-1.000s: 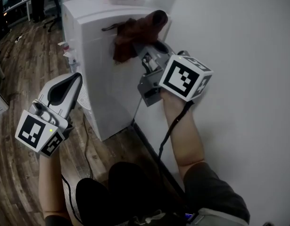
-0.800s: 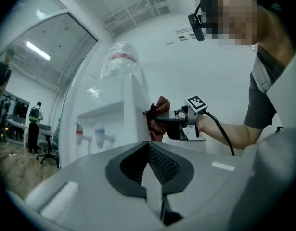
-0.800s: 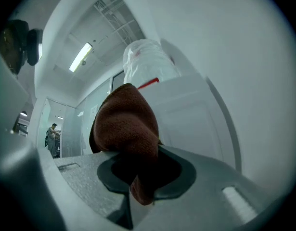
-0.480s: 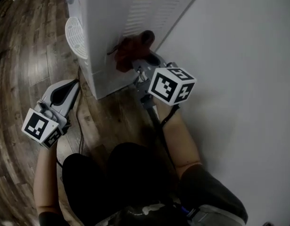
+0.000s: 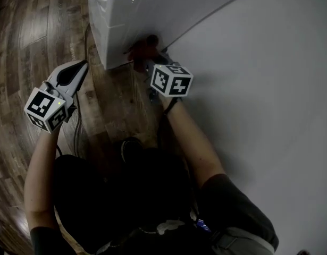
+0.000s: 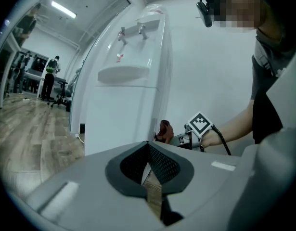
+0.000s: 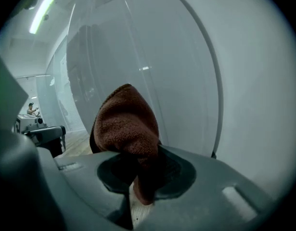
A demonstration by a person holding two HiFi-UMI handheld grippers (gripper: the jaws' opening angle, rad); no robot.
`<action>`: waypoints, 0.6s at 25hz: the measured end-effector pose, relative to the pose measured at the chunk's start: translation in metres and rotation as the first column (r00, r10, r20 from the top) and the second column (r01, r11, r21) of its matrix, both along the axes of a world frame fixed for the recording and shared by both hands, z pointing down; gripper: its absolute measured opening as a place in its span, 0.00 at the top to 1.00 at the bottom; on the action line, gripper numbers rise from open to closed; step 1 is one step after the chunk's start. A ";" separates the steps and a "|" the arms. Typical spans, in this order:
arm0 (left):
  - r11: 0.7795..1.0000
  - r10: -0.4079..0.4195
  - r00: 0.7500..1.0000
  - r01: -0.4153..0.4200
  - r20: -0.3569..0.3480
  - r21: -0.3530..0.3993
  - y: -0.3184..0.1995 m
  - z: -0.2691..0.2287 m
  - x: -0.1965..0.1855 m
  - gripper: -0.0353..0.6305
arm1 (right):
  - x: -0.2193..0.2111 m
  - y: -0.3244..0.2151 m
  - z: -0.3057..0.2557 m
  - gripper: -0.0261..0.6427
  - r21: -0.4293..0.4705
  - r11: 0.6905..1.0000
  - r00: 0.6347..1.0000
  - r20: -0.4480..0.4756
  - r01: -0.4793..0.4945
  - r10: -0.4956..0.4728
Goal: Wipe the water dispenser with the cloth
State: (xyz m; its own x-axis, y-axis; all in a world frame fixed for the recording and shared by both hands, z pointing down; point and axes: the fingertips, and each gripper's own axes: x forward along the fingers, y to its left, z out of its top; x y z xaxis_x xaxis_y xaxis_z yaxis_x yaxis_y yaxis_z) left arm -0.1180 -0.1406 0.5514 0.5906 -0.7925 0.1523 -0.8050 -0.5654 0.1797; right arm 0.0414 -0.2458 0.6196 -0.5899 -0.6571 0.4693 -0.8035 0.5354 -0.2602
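One brown cloth [image 5: 143,47] sits clamped in the jaws of the right gripper [image 5: 148,57], against the side panel of the water dispenser [image 5: 126,15]. It is at the panel's bottom rear corner, just above the floor [image 5: 115,105] and beside the wall [image 5: 259,89]. A second ago it was near the top of that panel, so it has swept down the whole height. This stroke looks about done, and the next pass likely needs an unwiped strip. Left gripper [image 5: 80,68] has its jaws together on nothing and hangs apart from the dispenser.
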 end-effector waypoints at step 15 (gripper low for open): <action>0.995 -0.040 0.999 0.039 0.003 0.093 -0.013 -0.081 -0.027 0.92 | 0.022 0.020 -0.073 0.87 0.071 0.997 1.000 -0.027 0.005 -0.003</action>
State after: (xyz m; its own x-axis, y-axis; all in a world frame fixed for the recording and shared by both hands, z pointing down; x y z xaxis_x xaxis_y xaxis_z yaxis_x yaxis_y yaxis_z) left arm -0.1453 -0.1534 0.4703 0.5582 -0.8259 0.0795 -0.8276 -0.5474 0.1239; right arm 0.0630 -0.2254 0.5463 -0.5806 -0.6868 0.4374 -0.8074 0.5550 -0.2002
